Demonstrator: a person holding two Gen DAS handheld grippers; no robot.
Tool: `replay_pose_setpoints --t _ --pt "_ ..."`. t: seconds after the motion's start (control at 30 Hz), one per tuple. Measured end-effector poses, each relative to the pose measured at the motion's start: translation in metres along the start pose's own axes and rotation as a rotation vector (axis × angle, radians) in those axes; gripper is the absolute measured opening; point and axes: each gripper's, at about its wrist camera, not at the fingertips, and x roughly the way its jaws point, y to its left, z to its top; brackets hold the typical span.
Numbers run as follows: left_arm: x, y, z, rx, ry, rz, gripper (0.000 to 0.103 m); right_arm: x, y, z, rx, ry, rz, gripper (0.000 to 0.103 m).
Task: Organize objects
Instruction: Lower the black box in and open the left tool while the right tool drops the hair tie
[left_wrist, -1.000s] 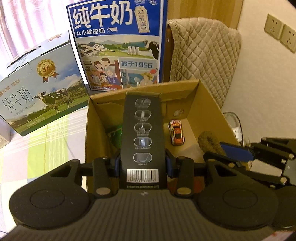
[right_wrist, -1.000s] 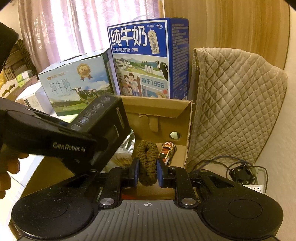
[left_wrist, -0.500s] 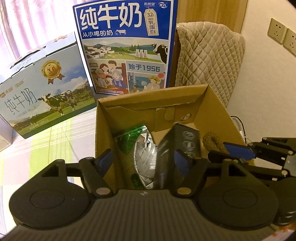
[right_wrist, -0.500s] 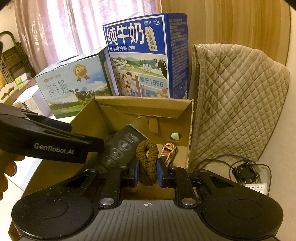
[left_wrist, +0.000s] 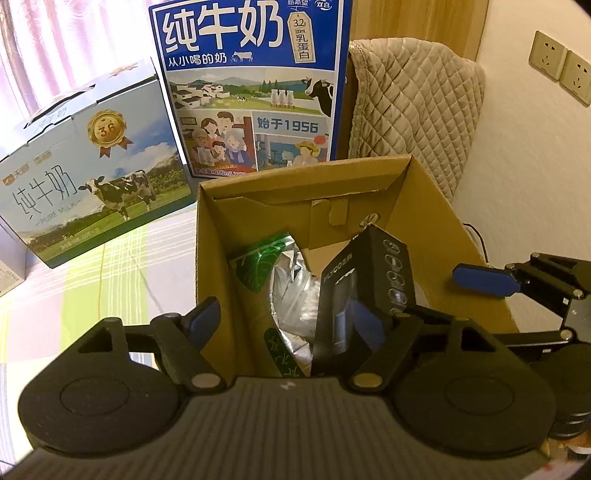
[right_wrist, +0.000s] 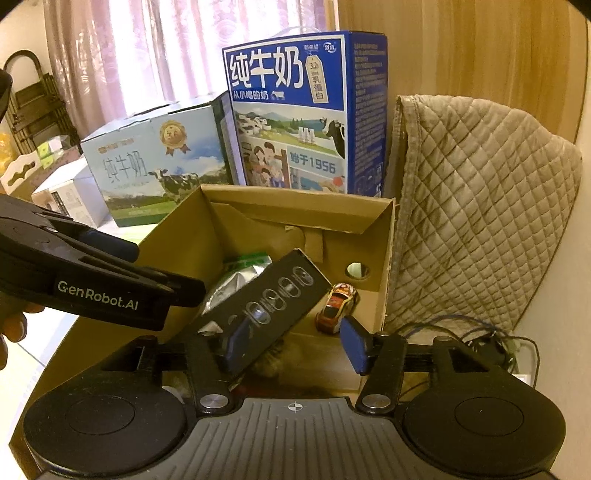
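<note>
Left gripper (left_wrist: 286, 321): fingers spread wide and empty, poised over the near edge of the open carton (left_wrist: 424, 229). Right gripper (right_wrist: 291, 347): fingers likewise wide apart, holding nothing, above the carton's near right corner. Black box (left_wrist: 369, 291): inside the carton, tilted, its lower end down among the contents and its upper end leaning toward the right wall; it touches neither gripper. Foil bag (left_wrist: 284, 284): green and silver, crumpled, lying just left of the black box. Toy car (right_wrist: 337, 306): orange and white, on the carton floor near the far right corner. A brown fuzzy object lies under the right gripper; its form cannot be told. Behind the carton stand a blue milk case (left_wrist: 251, 85) and, to its left, a pale milk case (left_wrist: 88, 166) on the desk (left_wrist: 92, 291). A quilted cover (right_wrist: 480, 206) drapes to the right.
</note>
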Motion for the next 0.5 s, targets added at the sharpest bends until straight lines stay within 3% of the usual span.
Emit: replay_pose_setpoints --t 0.5 --pt "-0.031 -0.005 -0.020 0.005 -0.011 -0.016 0.082 -0.032 0.009 -0.019 0.025 -0.015 0.027 0.061"
